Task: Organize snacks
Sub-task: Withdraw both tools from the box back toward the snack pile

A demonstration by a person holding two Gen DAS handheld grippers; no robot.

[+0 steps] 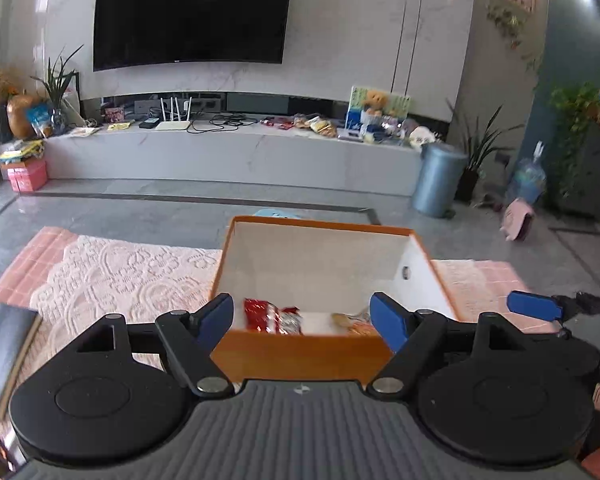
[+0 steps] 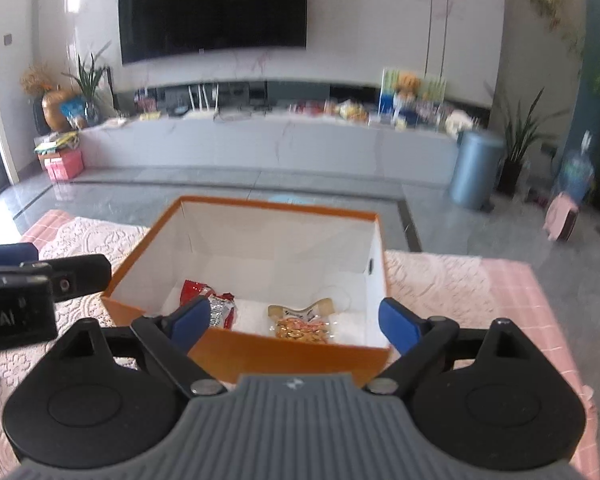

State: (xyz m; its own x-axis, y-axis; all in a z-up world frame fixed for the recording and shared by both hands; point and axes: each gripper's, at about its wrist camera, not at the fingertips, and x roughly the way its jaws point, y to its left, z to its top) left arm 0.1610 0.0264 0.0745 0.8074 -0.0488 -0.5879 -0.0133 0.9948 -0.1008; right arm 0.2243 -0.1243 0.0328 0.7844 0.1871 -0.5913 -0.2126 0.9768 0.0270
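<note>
An orange box with a white inside stands on the table in front of both grippers. Inside lie a red snack packet at the left and a clear bag of orange-yellow snacks at the right. My left gripper is open and empty, its blue fingers spread above the box's near wall. My right gripper is open and empty, likewise above the near wall. The right gripper's blue finger shows at the right of the left wrist view.
A pink lace cloth covers the table. A dark book lies at the left edge. The left gripper's body shows at the left of the right wrist view. Beyond lie a grey floor, a TV console with clutter and a blue bin.
</note>
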